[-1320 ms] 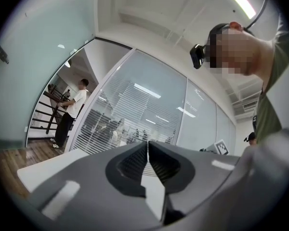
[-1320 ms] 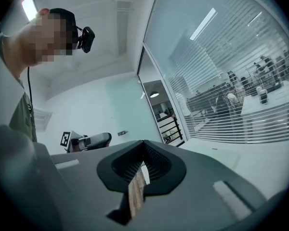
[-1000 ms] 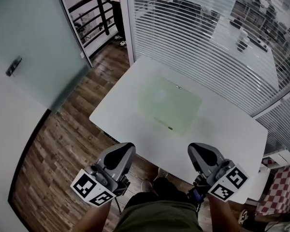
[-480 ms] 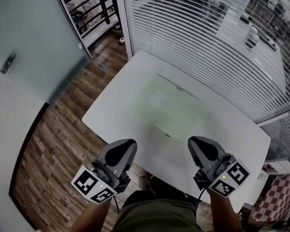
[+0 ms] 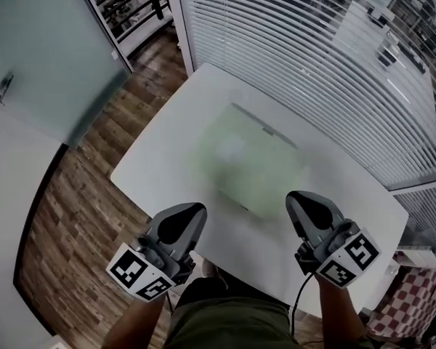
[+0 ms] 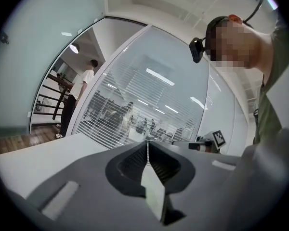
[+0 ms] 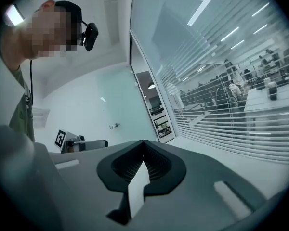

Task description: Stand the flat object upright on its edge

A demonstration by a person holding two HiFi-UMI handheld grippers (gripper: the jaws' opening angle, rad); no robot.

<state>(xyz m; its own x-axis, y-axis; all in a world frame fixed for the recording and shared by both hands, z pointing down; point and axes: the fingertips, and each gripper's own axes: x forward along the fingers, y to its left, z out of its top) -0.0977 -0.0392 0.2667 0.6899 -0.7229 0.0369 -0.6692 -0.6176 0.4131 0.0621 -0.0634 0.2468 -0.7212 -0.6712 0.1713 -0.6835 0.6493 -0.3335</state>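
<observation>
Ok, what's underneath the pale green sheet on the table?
The pale green sheet lies flat on the white table; bare tabletop shows all round it. Whatever sits directly beneath is covered.

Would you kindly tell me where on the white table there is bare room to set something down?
On the table, the left corner beside the pale green board is bare, and so is the right end beyond it. Only the middle is taken, by the board lying flat.

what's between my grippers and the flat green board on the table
Nothing visible. Only bare white table separates the left gripper and the right gripper from the flat green board, which lies flat mid-table.
</observation>
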